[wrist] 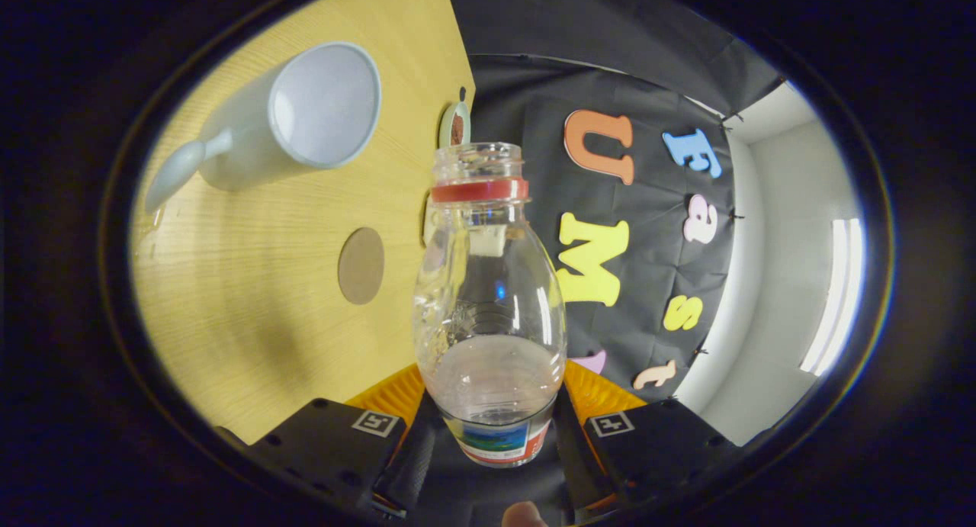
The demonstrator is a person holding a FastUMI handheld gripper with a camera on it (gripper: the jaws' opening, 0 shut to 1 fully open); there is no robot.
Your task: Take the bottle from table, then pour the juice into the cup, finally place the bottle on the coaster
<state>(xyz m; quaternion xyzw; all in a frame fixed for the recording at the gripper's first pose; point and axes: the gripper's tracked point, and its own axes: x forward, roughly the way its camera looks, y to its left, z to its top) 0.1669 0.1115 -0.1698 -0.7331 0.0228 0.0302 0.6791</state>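
Clamped between both fingers of the claw (496, 420), an uncapped clear bottle (489, 298) points ahead. Upper left sits a white cup (305, 119) on the wooden surface (252, 298); a round coaster (361, 265) lies just left of the bottle.

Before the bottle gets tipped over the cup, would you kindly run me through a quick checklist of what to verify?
1. Grip: claw shut on the bottle, both fingers at its lower body: ok.
2. Bottle mouth uncapped, red ring below it: ok.
3. Liquid to pour: the bottle looks clear; how much is inside: cannot tell.
4. Cup upright on the table with its opening free: ok.
5. Mouth over the cup: the cup lies beyond and to one side of it: not ok.
6. Round coaster on the table bare for later: ok.
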